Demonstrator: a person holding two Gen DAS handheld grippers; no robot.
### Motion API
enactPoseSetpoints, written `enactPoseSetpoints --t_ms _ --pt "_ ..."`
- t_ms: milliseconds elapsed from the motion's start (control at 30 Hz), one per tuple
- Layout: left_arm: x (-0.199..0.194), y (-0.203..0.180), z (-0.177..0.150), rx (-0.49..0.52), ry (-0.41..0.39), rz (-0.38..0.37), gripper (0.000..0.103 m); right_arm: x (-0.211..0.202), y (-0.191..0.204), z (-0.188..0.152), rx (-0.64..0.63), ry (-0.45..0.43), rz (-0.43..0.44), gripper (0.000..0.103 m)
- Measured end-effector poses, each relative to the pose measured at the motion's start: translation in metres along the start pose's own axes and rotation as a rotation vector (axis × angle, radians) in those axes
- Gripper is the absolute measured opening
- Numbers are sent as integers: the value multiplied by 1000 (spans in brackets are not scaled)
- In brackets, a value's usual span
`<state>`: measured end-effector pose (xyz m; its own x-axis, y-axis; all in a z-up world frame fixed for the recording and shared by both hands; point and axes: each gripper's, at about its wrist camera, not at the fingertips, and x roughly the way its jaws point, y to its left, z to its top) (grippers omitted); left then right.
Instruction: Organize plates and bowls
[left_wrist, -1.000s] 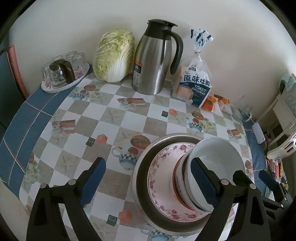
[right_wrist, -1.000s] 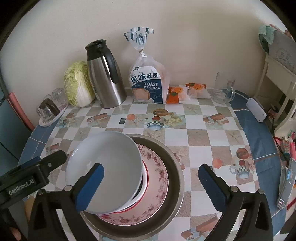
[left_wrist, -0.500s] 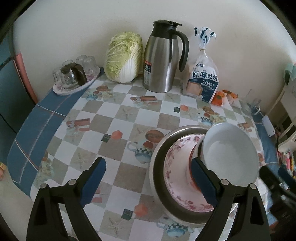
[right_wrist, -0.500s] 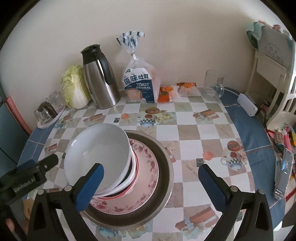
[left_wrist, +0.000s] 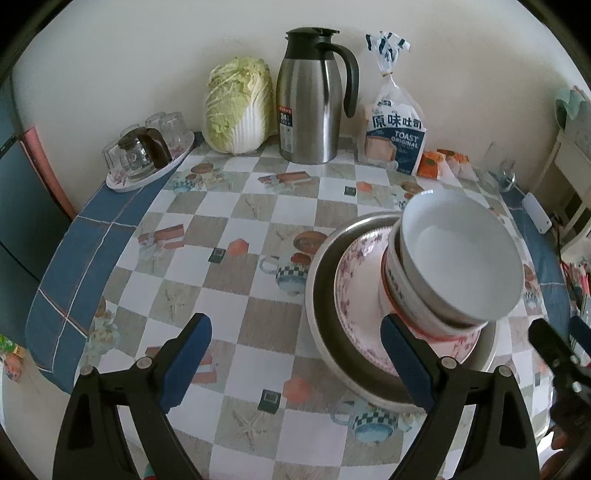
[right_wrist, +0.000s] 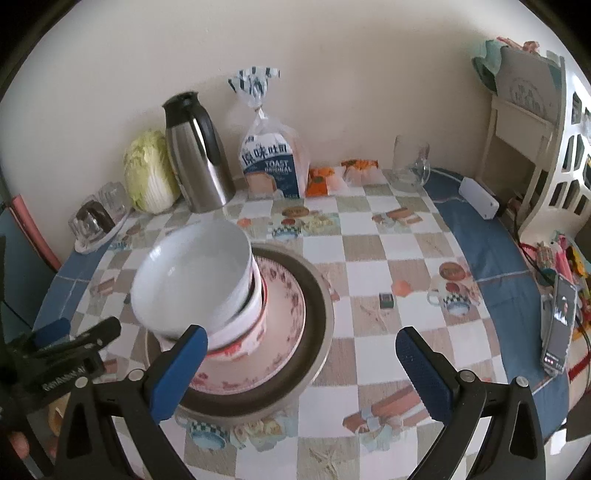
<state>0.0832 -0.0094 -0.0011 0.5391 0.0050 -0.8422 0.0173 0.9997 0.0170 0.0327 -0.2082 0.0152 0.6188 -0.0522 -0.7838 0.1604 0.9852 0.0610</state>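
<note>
1. The white bowl (left_wrist: 461, 258) was seen nested askew in a red-banded bowl (right_wrist: 245, 334), which stood on a floral plate (left_wrist: 360, 291) inside a metal basin (right_wrist: 317, 306), the whole stack resting on the surface (left_wrist: 258, 206) in front of the steel jug (left_wrist: 314, 96). The white bowl's rim leaned out over the basin's edge on the side away from the jug, so a slide or topple was judged possible if the stack were jolted.

2. The left claw (left_wrist: 291, 363) was held wide open and empty, one pad just beside the red-banded bowl; contact could not be told. A careless closing or sideways sweep there was judged likely to knock the tilted bowl loose.

3. The right claw (right_wrist: 299, 367) was likewise spread wide with nothing gripped, near the basin's front rim. If both claws were brought in together, a collision beside the stack was judged a risk.

4. A grip taken on the thin glazed rim was judged liable to slip.

5. The glasses on the tray (left_wrist: 147, 147), left of the jug, were judged safe unless the basin were pushed hard across the surface.
</note>
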Motion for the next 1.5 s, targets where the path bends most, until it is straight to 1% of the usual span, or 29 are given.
enactPoseSetpoints --t_ms 167,400,533,667,900,1033,1200,1500 --pt "1 2 -11 23 12 0 93 8 1 -17 -21 41 -16 103" --pt "9 5 -25 77 11 30 93 12 0 -28 -23 63 -35 103" --pt "12 7 -28 83 18 14 93 14 1 -33 -31 79 -41 103" --pt "18 10 -30 86 50 8 93 19 1 -35 -37 94 -46 103" --pt "23 13 -31 100 62 24 93 26 5 -37 -52 122 -43 103" --pt "27 19 -31 82 83 9 93 29 6 -38 -59 131 -48 103" --pt "31 21 -31 84 99 4 93 33 6 -38 -63 141 -55 103" --pt "33 19 -32 99 107 4 93 34 7 -38 -70 143 -53 103"
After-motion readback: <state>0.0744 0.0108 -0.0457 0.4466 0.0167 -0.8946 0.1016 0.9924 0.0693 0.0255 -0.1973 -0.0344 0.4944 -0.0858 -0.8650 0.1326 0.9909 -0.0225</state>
